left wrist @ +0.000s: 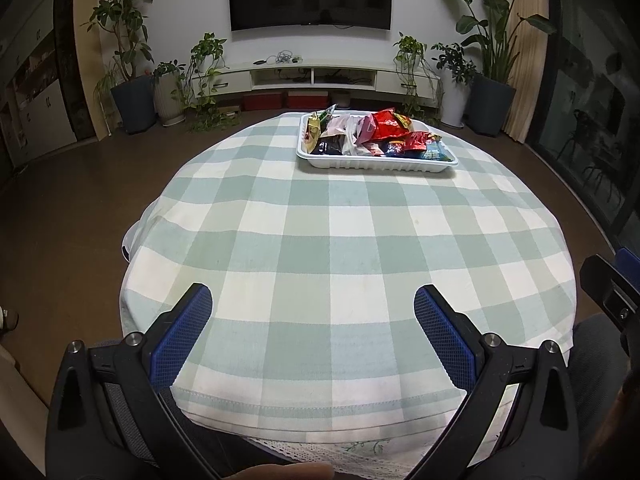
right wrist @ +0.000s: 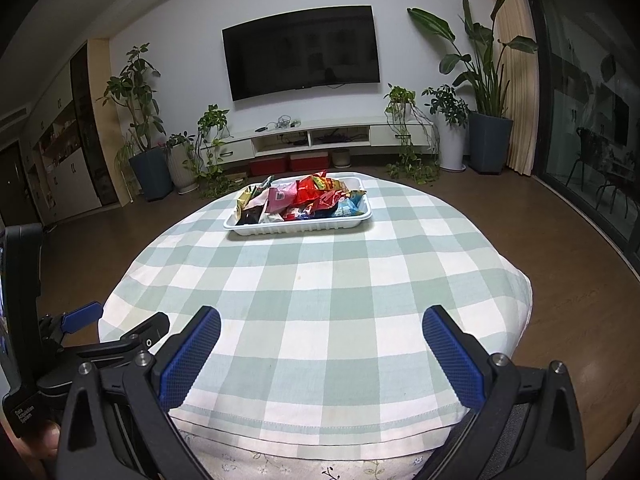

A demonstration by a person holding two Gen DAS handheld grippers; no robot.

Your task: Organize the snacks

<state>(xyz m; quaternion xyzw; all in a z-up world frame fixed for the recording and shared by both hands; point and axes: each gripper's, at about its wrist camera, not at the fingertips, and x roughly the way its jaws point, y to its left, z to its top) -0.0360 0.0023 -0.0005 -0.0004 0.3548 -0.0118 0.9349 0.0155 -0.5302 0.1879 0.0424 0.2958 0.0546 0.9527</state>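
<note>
Both the left gripper [left wrist: 312, 308] and right gripper [right wrist: 320, 326] gape wide, empty, above the tablecloth [left wrist: 320, 240].

a home living room: wall television [right wrist: 301, 52], low media cabinet [right wrist: 316, 138], potted plants [right wrist: 140, 120], checked tablecloth [right wrist: 320, 300]

White print "Data Acquisition System" on black body of left hand-held gripper [right wrist: 82, 322], seen at lower left of right wrist view. Print on snack packets [right wrist: 306, 200] too small to read.
</note>
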